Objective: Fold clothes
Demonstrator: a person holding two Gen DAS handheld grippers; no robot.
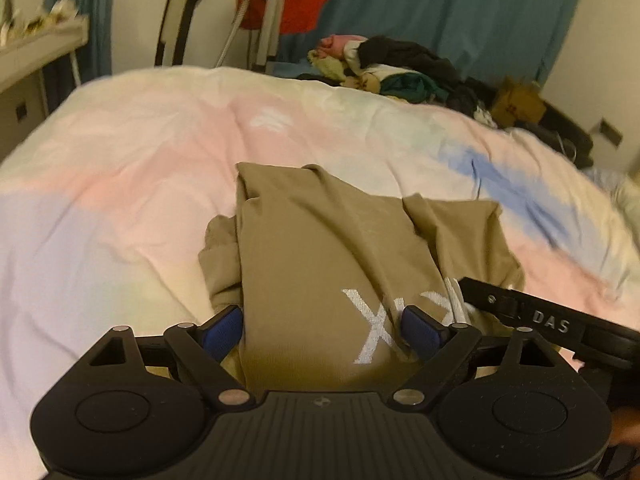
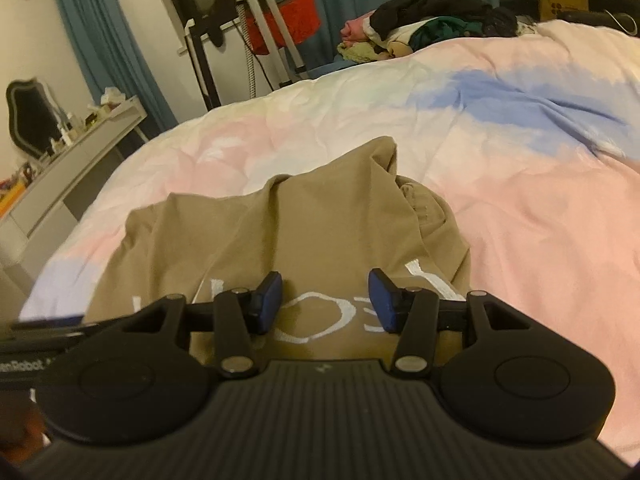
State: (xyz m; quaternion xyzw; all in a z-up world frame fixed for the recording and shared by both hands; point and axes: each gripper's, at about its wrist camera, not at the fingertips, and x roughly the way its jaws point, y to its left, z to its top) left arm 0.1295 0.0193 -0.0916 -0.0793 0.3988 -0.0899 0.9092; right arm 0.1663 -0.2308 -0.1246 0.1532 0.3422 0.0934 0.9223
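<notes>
A tan garment with white lettering lies partly folded on a pastel bedspread. In the left wrist view my left gripper hovers low over the garment's near end. Its blue pads are spread wide, and a folded band of cloth runs between them without being pinched. The right wrist view shows my right gripper over the same garment, half spread, with a white letter on the cloth showing between its fingers. The right gripper's black body reaches into the left wrist view from the right.
A pile of mixed clothes lies at the bed's far edge, with a brown box beside it. Beyond the bed stand a metal stand with a red item, teal curtains, and a cluttered white dresser with a mirror.
</notes>
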